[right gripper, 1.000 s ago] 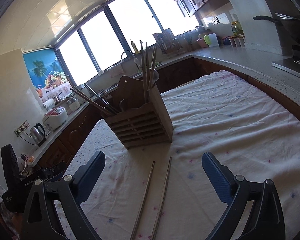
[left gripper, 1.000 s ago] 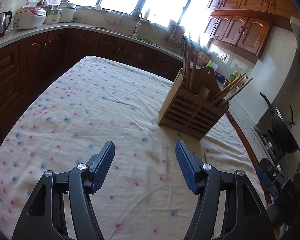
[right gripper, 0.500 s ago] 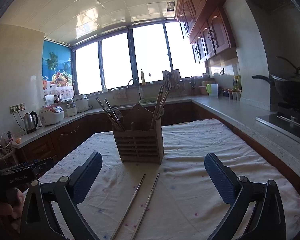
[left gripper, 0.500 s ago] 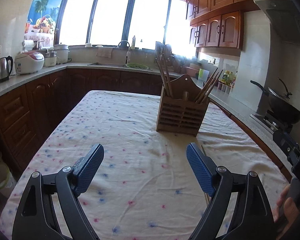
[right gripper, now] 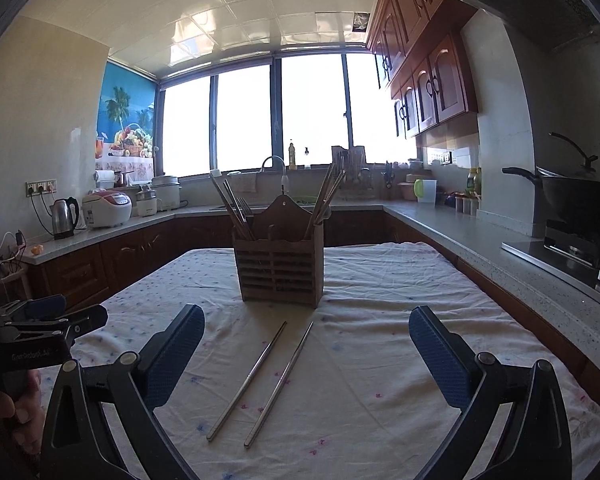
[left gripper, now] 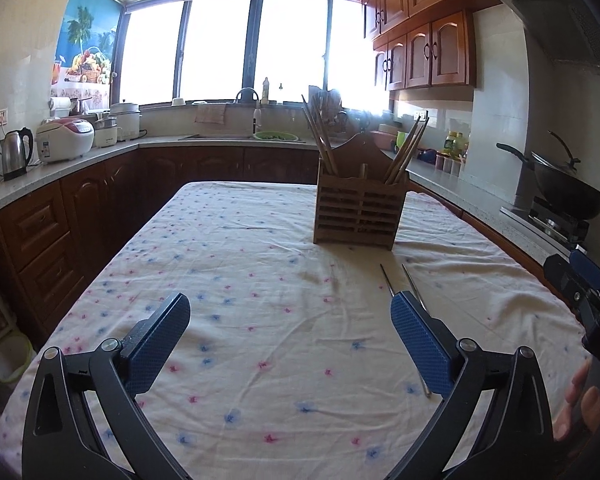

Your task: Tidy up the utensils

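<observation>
Left gripper (left gripper: 290, 314) is hovering above the floral-print white tablecloth (left gripper: 228, 264), blue-padded fingers spread wide, nothing between them. Bare cloth is lying ahead of it; no utensil in its reach.

Centre: slatted brown wooden utensil holder (right gripper: 279, 274) is standing upright toward the far half of the table, already carrying bundles of wooden chopsticks (right gripper: 230, 210) leaning outward in its left and right compartments. A fork seems to be showing among the left bundle.

Two loose silver metal chopsticks (right gripper: 270, 380) are lying flat on the cloth just in front of the holder, side by side but not touching, tips pointing toward it.

Right gripper (right gripper: 305, 342) is hanging over this pair, fingers spread wide and empty, the chopsticks lying between the two pads in view.

Handling judgement: thin, stiff, light, smooth metal, so likely slippery against the pads and prone to rolling or pivoting. Lying flush on soft cloth, so little clearance underneath. Best hold looks like mid-length or slightly toward the thicker near end, pinching across the shaft.

Obstacles: the leaning wooden chopsticks are crowding the openings, so insertion could knock them. Cloth wrinkles may snag. Right of the table: grey speckled counter (right gripper: 479, 236) and black wok (right gripper: 579, 196), well apart.
</observation>
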Demonstrator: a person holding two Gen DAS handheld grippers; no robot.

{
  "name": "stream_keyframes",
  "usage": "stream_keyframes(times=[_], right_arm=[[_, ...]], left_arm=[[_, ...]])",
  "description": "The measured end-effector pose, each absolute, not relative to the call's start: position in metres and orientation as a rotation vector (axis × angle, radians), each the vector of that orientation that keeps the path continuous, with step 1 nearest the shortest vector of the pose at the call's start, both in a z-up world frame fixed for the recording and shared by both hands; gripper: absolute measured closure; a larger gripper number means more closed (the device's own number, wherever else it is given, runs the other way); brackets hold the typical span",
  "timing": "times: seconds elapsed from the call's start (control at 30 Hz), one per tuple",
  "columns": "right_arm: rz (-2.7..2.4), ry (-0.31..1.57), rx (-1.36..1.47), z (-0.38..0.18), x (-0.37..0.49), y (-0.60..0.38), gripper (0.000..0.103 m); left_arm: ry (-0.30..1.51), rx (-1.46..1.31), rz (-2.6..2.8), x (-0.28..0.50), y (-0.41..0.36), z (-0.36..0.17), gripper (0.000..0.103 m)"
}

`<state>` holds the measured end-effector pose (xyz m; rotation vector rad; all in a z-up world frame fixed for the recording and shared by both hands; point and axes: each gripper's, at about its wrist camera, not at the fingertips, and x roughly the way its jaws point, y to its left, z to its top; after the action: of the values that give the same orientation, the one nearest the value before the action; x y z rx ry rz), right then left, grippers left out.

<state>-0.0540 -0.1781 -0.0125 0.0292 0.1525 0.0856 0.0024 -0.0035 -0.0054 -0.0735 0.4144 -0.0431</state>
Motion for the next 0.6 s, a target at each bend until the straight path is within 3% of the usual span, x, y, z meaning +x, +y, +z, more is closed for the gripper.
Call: stream_keyframes(times=[0.6], right_arm=[[0.070, 0.218, 0.035, -0.033, -0.059, -0.185, 0.000]], left_arm=[[0.456, -0.033, -0.030, -0.004, -0.018, -0.024, 0.000]])
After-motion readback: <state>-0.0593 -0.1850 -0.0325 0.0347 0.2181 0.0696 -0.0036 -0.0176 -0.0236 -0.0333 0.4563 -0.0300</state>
